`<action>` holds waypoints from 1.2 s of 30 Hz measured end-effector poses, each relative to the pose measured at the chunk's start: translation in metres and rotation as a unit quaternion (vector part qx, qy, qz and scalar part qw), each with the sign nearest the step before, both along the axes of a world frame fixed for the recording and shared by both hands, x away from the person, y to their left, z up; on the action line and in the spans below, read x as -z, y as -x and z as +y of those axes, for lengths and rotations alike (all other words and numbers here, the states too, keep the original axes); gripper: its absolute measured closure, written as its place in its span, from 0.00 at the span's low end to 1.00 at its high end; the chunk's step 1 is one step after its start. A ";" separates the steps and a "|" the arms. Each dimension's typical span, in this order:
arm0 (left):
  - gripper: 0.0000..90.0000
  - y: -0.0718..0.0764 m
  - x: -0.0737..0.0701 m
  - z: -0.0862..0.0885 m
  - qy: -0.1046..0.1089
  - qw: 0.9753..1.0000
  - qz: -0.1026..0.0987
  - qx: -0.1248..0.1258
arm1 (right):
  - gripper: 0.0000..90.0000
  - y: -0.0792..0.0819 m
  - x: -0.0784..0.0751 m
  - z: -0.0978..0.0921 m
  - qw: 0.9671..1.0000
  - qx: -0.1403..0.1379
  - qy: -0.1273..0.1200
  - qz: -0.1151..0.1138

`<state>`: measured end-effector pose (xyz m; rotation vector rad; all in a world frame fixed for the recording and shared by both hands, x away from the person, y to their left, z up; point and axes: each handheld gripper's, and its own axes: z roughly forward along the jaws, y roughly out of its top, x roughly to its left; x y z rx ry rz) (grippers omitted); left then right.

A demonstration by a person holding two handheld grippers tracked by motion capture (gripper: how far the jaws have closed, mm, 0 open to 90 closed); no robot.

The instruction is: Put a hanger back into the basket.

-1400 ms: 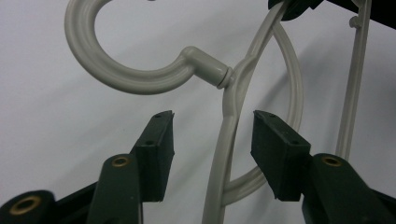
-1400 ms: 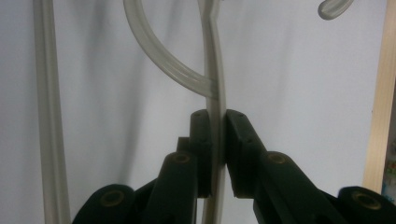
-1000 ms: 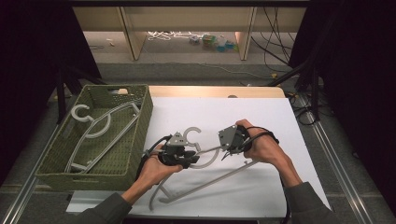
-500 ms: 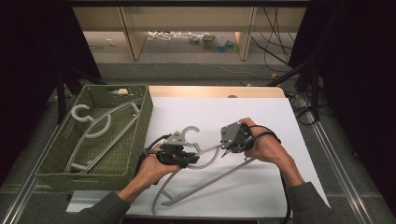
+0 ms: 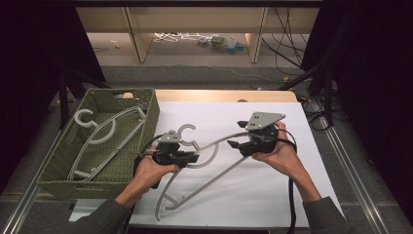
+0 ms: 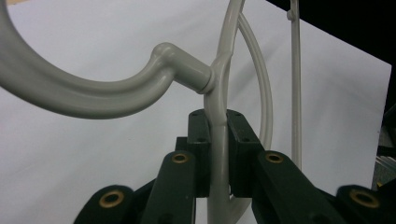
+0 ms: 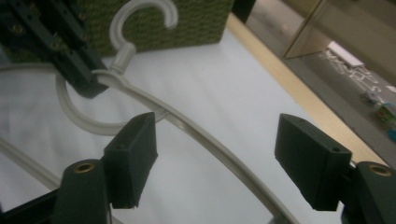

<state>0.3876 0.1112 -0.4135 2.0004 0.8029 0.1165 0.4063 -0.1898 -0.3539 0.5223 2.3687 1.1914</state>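
Note:
A grey plastic hanger [image 5: 214, 178] lies across the white table top, its hook [image 5: 185, 129] pointing toward the basket. My left gripper [image 5: 192, 157] is shut on the hanger's frame just below the hook's neck. In the left gripper view the jaws clamp the thin grey rod [image 6: 219, 84] on both sides. My right gripper [image 5: 234, 145] is open and straddles the hanger's curved shoulder arm. In the right gripper view that arm [image 7: 210, 142] runs between the spread jaws without touching either, and the left gripper [image 7: 74, 60] shows beyond it. A second grey hanger [image 5: 104, 134] lies inside the green basket [image 5: 155, 105].
The woven green basket stands at the table's left edge, close to the held hook. The white sheet [image 5: 272, 195] has bare room at the right and front. Black cables [image 5: 291, 204] trail from the right gripper. Shelving and clutter sit on the floor beyond the table.
The left gripper has carried the hanger's hook end a little left toward the basket. The right gripper has shifted right and away from the person, along the shoulder arm.

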 end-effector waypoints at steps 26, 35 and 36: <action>0.91 -0.007 -0.058 0.048 0.088 0.995 0.017 -0.046 | 0.27 0.071 0.037 -0.031 0.985 0.083 -0.144 -0.041; 0.91 -0.006 -0.087 0.070 0.086 0.995 0.016 -0.050 | 0.26 0.080 0.044 -0.036 0.983 0.087 -0.156 -0.044; 0.91 -0.007 -0.095 0.077 0.087 0.995 0.015 -0.054 | 0.26 0.082 0.045 -0.037 0.983 0.090 -0.154 -0.042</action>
